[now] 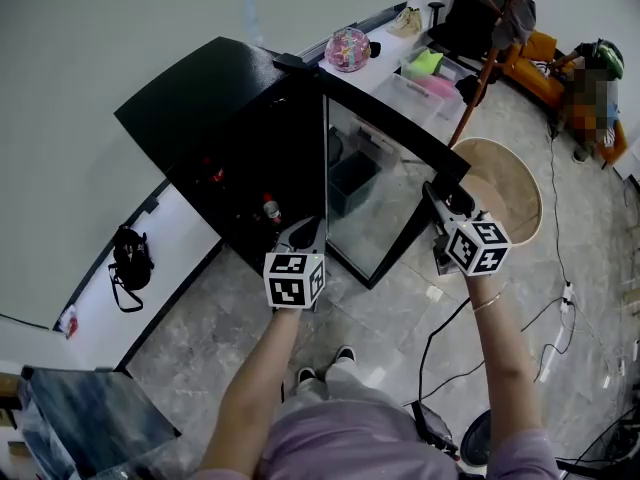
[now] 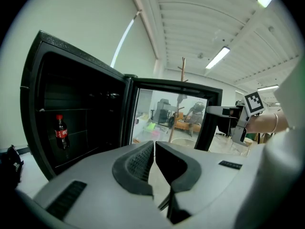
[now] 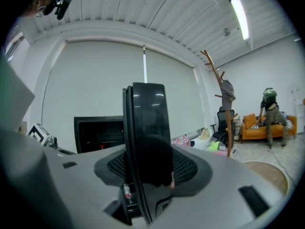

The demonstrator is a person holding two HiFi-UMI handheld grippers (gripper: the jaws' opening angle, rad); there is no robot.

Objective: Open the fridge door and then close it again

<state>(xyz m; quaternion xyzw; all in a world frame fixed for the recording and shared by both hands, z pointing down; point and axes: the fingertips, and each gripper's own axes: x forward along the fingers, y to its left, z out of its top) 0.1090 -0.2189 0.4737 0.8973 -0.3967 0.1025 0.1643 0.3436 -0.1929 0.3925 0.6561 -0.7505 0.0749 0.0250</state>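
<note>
While the black fridge (image 1: 200, 98) stands open at eleven o'clock, my right gripper (image 1: 436, 198) clamps the free edge of its glass door (image 1: 375, 208), pads on both faces, as only the right gripper view shows. My left gripper (image 1: 303, 231), jaws shut and empty, hovers at twelve. One round tub (image 1: 515, 168) and one coat stand (image 1: 490, 58) crowd two o'clock. The left gripper view shows one cola bottle (image 2: 61, 130) inside.

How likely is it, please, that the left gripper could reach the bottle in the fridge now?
Probably yes: the door stands open and nothing lies between the left gripper and the bottle; its jaws are shut.
</note>
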